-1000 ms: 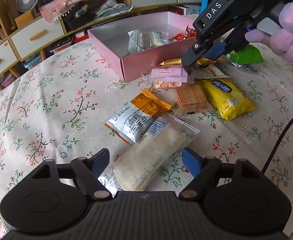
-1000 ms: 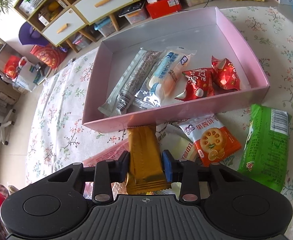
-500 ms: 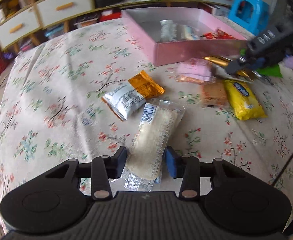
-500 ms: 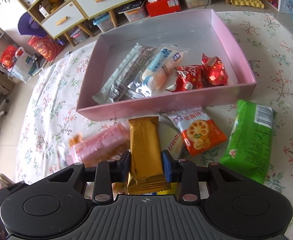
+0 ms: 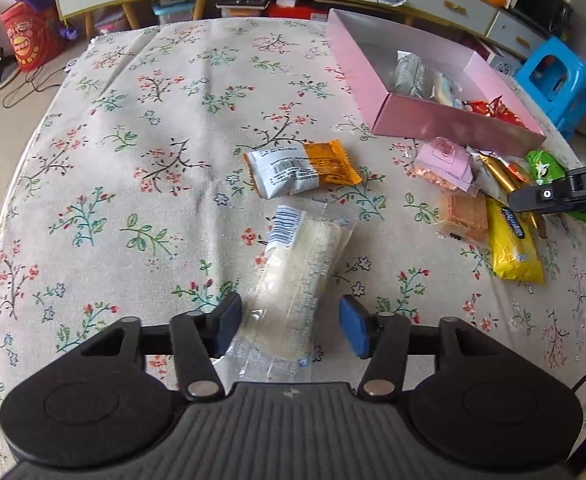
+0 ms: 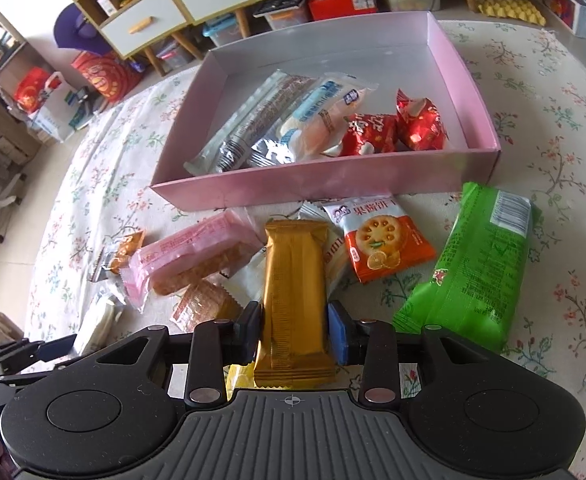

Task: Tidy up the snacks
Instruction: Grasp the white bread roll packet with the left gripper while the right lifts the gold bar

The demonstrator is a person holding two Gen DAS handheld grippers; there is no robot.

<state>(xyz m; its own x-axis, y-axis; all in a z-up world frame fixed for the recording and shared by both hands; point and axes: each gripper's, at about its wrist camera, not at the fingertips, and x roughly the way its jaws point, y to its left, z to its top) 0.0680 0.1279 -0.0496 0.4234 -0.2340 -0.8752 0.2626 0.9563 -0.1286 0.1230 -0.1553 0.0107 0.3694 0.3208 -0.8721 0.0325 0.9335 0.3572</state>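
A pink box (image 6: 321,188) holds several snacks; it also shows in the left wrist view (image 5: 449,124). My right gripper (image 6: 295,328) is shut on a gold bar packet (image 6: 295,288), held in front of the box's near wall. My left gripper (image 5: 291,322) is open, its jaws either side of a clear packet with a pale cake (image 5: 297,276) that lies on the cloth. The right gripper shows in the left wrist view (image 5: 553,196) at the right edge.
Loose snacks lie on the floral tablecloth: an orange-and-silver packet (image 5: 301,168), a yellow packet (image 5: 513,244), a green packet (image 6: 477,260), an orange biscuit packet (image 6: 381,240), a pink wafer pack (image 6: 189,260). Shelves and drawers stand behind the table.
My left gripper closed around the pale cake packet, then opened again with the packet between its jaws. My right gripper drew back from the box, still holding the gold bar.
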